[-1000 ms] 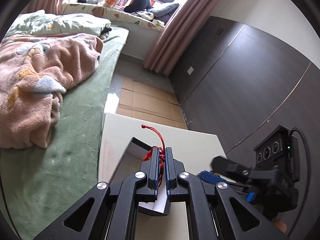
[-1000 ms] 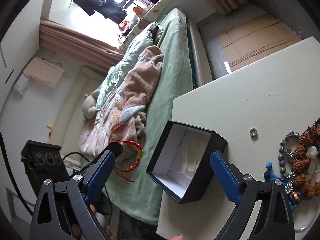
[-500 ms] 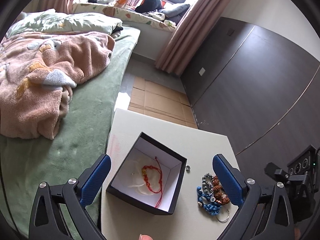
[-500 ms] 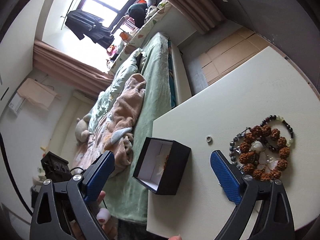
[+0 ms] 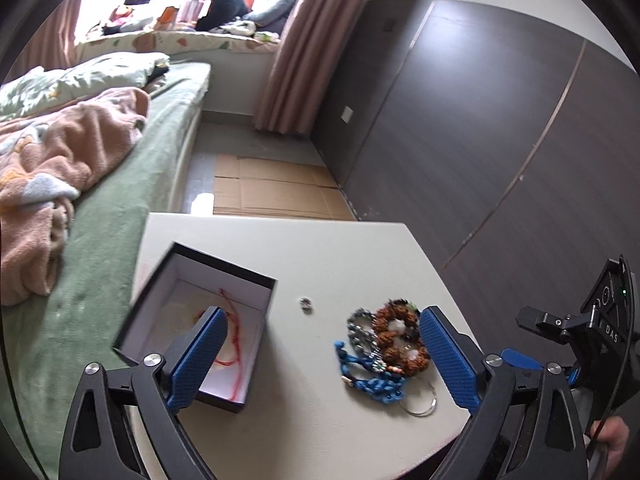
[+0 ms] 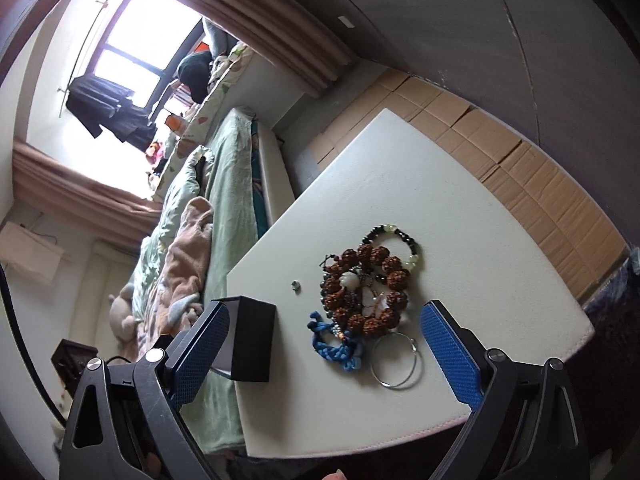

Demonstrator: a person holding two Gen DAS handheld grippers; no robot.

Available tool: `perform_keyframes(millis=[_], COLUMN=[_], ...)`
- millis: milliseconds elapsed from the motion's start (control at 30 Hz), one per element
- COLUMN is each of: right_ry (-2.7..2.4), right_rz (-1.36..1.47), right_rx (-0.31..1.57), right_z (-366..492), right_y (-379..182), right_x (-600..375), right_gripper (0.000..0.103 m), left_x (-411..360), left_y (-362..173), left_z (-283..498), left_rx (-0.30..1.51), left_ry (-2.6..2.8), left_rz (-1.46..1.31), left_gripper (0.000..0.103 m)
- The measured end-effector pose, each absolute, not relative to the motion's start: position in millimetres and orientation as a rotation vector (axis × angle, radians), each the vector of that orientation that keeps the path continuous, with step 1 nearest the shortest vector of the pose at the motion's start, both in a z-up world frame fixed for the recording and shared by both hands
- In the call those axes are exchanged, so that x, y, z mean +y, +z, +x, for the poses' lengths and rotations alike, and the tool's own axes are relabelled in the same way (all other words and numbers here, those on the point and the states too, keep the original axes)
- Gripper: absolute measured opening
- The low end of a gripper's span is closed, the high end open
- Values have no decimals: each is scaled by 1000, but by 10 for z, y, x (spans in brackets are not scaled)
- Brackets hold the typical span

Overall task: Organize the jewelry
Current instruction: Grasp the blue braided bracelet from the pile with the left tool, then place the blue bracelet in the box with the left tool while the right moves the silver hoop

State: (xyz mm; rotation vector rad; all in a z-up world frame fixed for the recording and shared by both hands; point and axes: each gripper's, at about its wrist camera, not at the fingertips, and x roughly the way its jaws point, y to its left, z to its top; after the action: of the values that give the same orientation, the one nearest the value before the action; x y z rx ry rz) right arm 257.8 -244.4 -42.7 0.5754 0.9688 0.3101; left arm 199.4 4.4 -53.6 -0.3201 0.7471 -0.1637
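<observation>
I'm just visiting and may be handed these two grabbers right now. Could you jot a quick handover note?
Left gripper: jaws closing slightly, nothing between them.
Right gripper: open, empty, over the pile.
Black square gift box, white inside, stands open at the white table's bed-side edge.
Done: red cord bracelet lies in the box.
Left: brown seed-bead bracelet, black bead bracelet, blue braided cord, thin silver hoop, small silver ring, all on the table.

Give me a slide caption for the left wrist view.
Red cord bracelet lies in the black box; the closing left gripper holds nothing.
</observation>
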Motion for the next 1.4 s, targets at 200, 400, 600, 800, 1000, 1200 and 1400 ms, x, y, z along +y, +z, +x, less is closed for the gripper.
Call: perform_keyframes(millis=[200,400,600,800,1000,1200,1400], right_ry=[261,237,210,189,219,229,212], right_rz=[615,622,690,745,723,617,499], right_rx=[1026,1007,1074,1101,1178,1231,1243], right_z=[2463,2382,2455,2461,2514,2554,2584], right_y=[-600,-582,-803,-935,-1127,-1228,-1255], right_x=[-2611,-2724,-2845,-2975,-2797,-2542,-2342], right_gripper=[97,97,81,68,47,40,30], left_x=[-348,-742,-982,-1119,-1132,-995,-749], left_y=[-698,-912,-1179,-1356,-1425,-1292,-1099], left_z=[2040,2071,2145,2190,2196,2116,2021], left_rx=[816,887,958,999,1000,964,916], left_ry=[-233,-292,-320,-310,-291,-267,-241], left_rz=[-247,-144,-120,-78,-68,-132,-178], left_gripper=[78,74,64,52,15,10,9])
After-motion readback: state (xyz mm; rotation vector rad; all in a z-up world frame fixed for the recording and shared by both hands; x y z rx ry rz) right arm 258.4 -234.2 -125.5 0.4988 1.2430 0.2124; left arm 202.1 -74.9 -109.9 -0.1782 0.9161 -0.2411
